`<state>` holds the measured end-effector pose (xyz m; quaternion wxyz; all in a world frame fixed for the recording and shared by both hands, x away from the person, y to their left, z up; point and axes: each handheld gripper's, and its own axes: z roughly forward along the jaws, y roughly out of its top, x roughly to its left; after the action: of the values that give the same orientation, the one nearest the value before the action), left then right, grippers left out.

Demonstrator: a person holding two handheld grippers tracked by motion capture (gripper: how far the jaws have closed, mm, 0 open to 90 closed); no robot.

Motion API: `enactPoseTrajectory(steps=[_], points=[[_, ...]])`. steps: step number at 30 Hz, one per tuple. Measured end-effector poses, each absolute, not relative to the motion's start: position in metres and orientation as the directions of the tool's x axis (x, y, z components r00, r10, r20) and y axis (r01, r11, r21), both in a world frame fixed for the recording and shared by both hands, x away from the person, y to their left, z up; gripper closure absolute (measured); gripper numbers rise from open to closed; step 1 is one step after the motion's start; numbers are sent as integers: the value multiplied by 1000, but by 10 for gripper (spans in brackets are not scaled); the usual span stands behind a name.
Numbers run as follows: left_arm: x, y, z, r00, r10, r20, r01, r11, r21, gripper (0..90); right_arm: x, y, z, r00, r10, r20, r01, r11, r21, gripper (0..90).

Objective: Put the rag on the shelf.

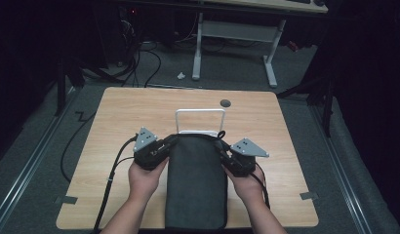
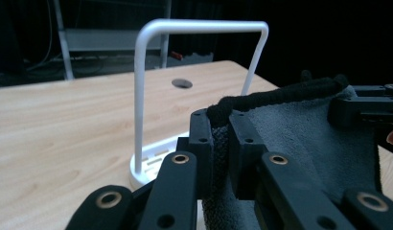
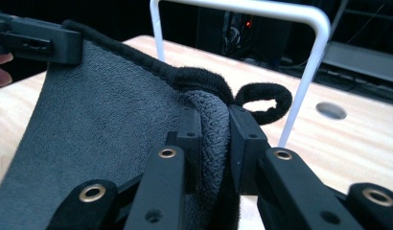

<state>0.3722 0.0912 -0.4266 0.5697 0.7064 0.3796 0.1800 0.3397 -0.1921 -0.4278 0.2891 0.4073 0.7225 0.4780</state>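
While the left tool (image 1: 159, 148) and right tool (image 1: 227, 155) each pinch a far corner of the dark towel (image 1: 196, 185), lifted off the worktop (image 1: 115, 126), draping it over the white rack (image 1: 200, 112) just beyond seems next.

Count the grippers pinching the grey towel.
2: the left gripper holds the towel's far left corner, the right gripper its far right corner, before the white rack.

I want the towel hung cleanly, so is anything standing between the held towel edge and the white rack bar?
Nothing visible. The left gripper and right gripper pinch the dark grey towel at its far corners, and the white rack stands just beyond, with bare table around it.
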Motion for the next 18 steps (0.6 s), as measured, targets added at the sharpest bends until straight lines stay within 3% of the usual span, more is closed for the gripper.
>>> enactPoseTrajectory(steps=[18], points=[[378, 94, -367, 657, 746, -107, 201, -37, 979, 819, 347, -189, -376, -486, 873, -45, 208, 166, 964, 778]])
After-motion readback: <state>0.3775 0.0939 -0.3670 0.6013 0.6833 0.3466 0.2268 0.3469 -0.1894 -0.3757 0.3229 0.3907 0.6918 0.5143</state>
